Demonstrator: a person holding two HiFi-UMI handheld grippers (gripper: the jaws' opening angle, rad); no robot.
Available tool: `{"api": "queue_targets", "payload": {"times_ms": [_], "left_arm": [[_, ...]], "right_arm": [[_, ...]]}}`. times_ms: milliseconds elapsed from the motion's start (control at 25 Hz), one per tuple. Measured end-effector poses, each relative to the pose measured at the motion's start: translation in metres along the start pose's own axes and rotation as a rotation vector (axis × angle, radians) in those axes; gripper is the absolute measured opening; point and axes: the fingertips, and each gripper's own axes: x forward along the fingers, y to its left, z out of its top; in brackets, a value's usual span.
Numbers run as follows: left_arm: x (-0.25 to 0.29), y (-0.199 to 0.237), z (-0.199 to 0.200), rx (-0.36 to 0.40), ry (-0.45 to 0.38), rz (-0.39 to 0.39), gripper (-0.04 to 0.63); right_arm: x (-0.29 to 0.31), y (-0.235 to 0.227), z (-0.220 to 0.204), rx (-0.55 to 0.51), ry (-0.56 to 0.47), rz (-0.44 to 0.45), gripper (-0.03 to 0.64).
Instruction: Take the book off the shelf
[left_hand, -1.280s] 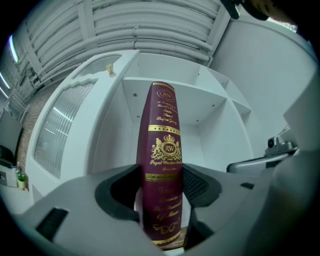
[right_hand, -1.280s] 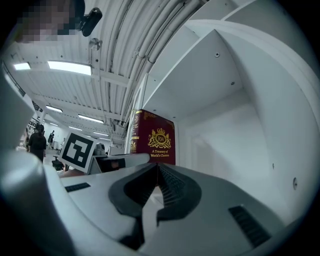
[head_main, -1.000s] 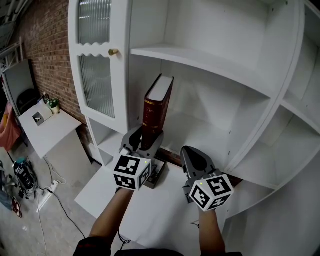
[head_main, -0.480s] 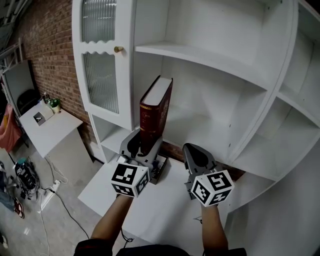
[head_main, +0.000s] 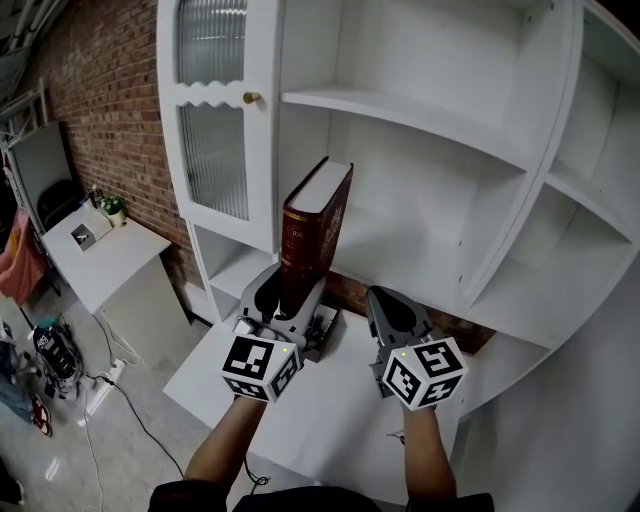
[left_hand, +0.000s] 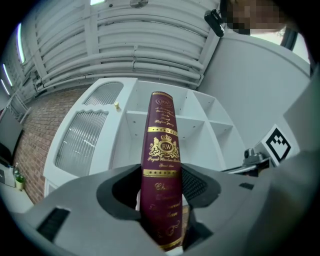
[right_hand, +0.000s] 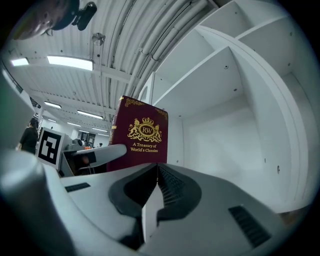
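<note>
Book: the book (head_main: 315, 230) stands upright, spine toward the person, with its lower end clamped in the left gripper (head_main: 288, 300). It leans slightly right at the top.
Left gripper: jaws closed on the foot of the spine, one pad on each cover. The left gripper view shows the spine (left_hand: 162, 170) filling the gap between them, with no slack visible.
Right gripper: the right gripper (head_main: 393, 312) has its jaws pressed together with nothing between them. It is held just right of the left gripper and touches neither book nor shelf.
Change: over the last second the book and left gripper have drawn back from the shelf (head_main: 420, 118) toward the person. The foot of the book now sits out past the front edge of the lower board, where before it was at that edge. Part of the shift is the head camera's own movement.
Shelf: the bays behind the book hold nothing else. The glass door (head_main: 215, 110) at the left edge is clear of the book.
Task standing: judged nearly done. The book appears free of the board and carried by the left gripper alone.
Risk: a tall book held only at its foot may tip. The grip should hold while it is carried further out.
</note>
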Motion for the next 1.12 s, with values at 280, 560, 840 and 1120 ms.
{"api": "queue_targets", "payload": {"times_ms": [280, 560, 840, 1120], "left_arm": [[-0.022, -0.001, 0.008, -0.019, -0.013, 0.005, 0.232], [-0.045, -0.004, 0.013, -0.006, -0.020, 0.011, 0.230], [-0.075, -0.001, 0.017, -0.039, -0.022, 0.023, 0.230], [-0.108, 0.002, 0.017, -0.065, -0.010, 0.027, 0.230]], "right_arm": [[-0.010, 0.014, -0.002, 0.009, 0.005, -0.004, 0.021], [-0.018, 0.030, -0.005, 0.017, 0.012, 0.002, 0.021], [-0.027, 0.051, -0.009, 0.023, 0.023, 0.006, 0.021], [-0.033, 0.072, -0.010, 0.041, 0.017, 0.009, 0.021]]}}
